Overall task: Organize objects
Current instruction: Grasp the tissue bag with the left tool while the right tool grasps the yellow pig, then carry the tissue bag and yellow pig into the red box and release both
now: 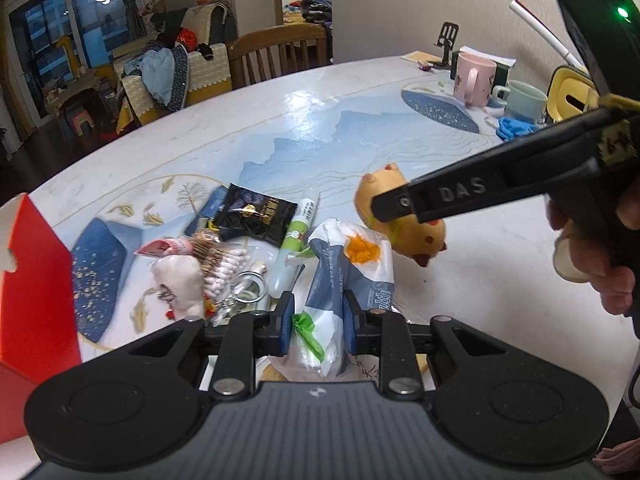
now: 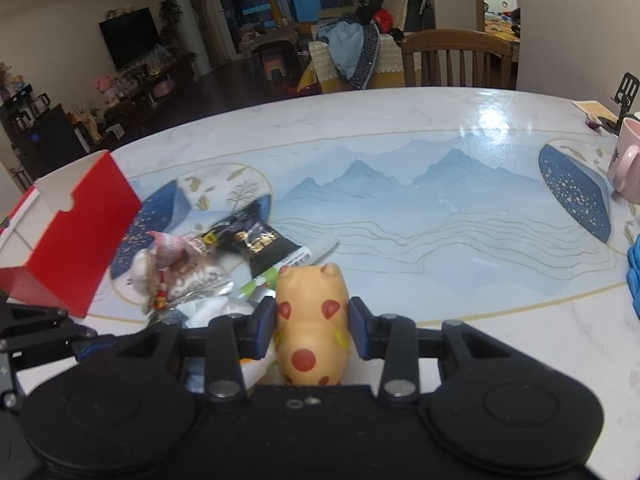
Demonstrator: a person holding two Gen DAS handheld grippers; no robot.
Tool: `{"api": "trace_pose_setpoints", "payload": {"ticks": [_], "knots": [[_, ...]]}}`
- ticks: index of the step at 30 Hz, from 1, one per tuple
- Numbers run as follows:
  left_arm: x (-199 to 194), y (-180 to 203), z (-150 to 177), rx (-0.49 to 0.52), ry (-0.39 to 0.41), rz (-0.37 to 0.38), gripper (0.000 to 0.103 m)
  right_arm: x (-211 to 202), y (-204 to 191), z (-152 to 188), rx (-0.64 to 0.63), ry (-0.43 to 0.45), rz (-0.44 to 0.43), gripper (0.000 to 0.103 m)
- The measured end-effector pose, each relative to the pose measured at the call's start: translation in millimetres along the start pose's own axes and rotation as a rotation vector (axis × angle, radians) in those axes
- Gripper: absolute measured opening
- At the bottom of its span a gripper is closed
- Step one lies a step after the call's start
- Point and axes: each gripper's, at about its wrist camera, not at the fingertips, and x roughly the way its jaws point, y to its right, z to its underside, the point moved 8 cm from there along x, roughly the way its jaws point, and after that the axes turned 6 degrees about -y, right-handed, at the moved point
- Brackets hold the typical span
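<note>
My left gripper (image 1: 317, 326) is shut on a white and blue plastic packet (image 1: 352, 264) with an orange patch, held by its near end above the table (image 1: 400, 120). A yellow toy animal with red spots (image 2: 310, 320) sits between the blue pads of my right gripper (image 2: 312, 328), which is shut on its sides. In the left wrist view the same toy (image 1: 420, 236) hangs just right of the packet, off the table, with the right gripper (image 1: 394, 210) reaching in from the right. A red open box (image 1: 36, 280) stands at the left edge.
A pile lies left of the packet: black snack bag (image 1: 256, 212), green and white tube (image 1: 296, 232), cotton swabs (image 1: 230, 264), white plush keychain (image 1: 178, 284). Far right stand a pink mug (image 1: 474, 80), pale mug (image 1: 522, 100), yellow box (image 1: 572, 96) and blue cloth (image 1: 514, 128). A wooden chair (image 1: 280, 52) is behind.
</note>
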Motion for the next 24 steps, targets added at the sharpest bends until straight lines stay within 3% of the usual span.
{"api": "trace_pose_setpoints", "payload": {"ticks": [11, 24], "knots": [[-59, -38, -3, -0.079, 0.083, -0.094, 0.023, -33, -38, -2, -0.052, 0.010, -0.064, 0.038], [-131, -148, 18, -0.180, 0.151, -0.142, 0.023, -50, -145, -31, -0.127, 0.063, -0.074, 0.038]]}}
